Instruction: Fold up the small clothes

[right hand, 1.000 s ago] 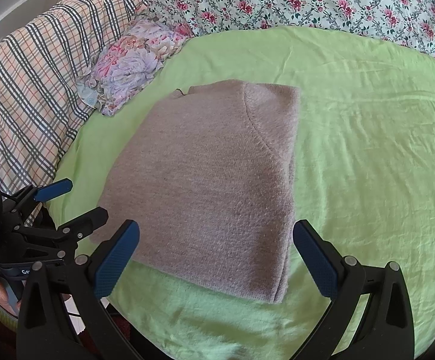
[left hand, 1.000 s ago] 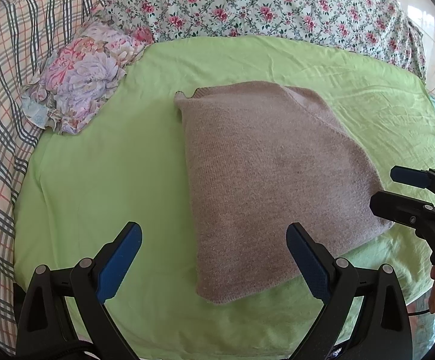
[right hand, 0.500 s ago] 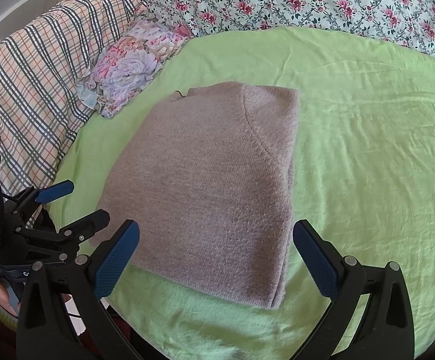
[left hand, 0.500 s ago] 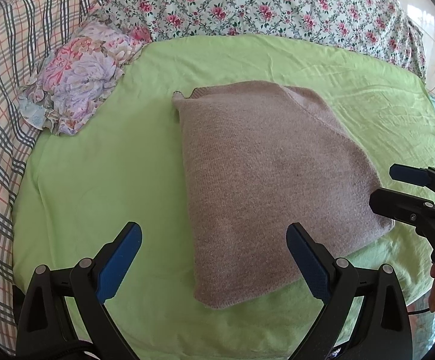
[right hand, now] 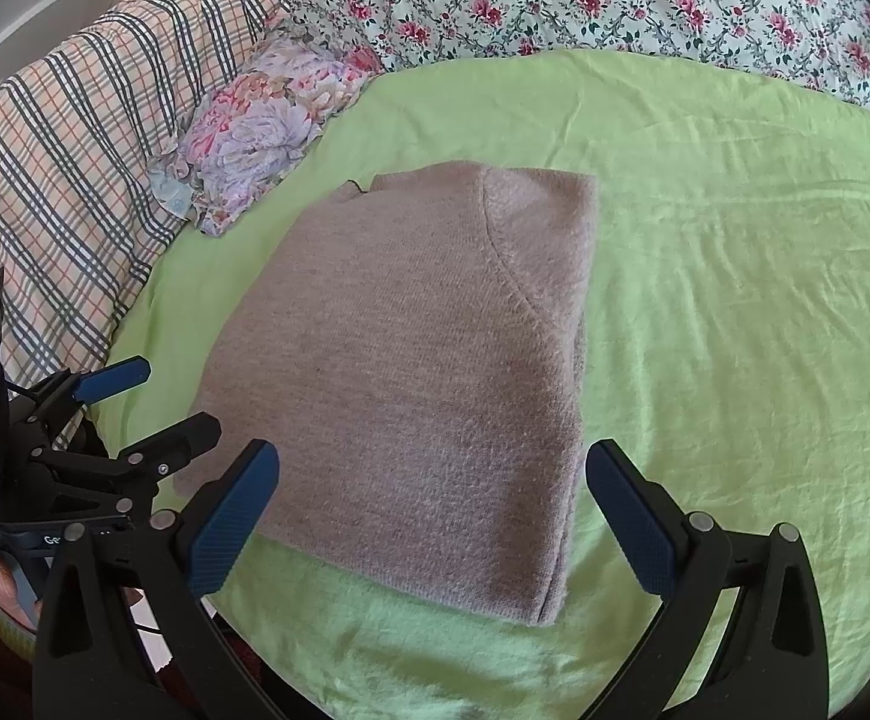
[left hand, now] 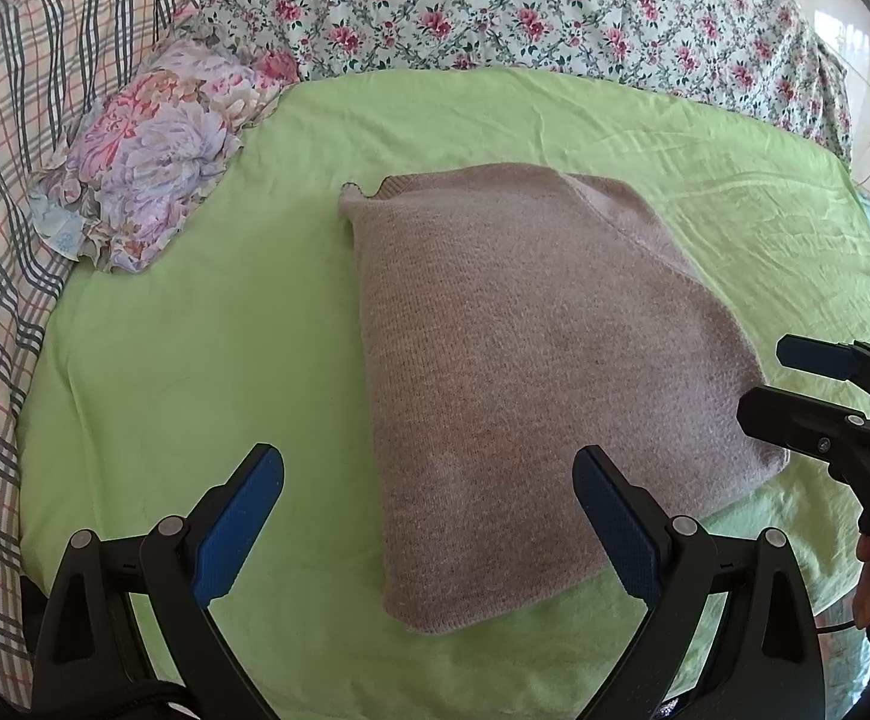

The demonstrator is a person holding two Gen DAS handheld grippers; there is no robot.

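Sweater (left hand: 531,372), taupe knit, lies folded flat on green sheet (left hand: 195,360).

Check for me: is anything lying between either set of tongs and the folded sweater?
Nothing visible. Only bare green sheet separates the open left tongs and open right tongs from the sweater. The floral pillow sits off to the left.
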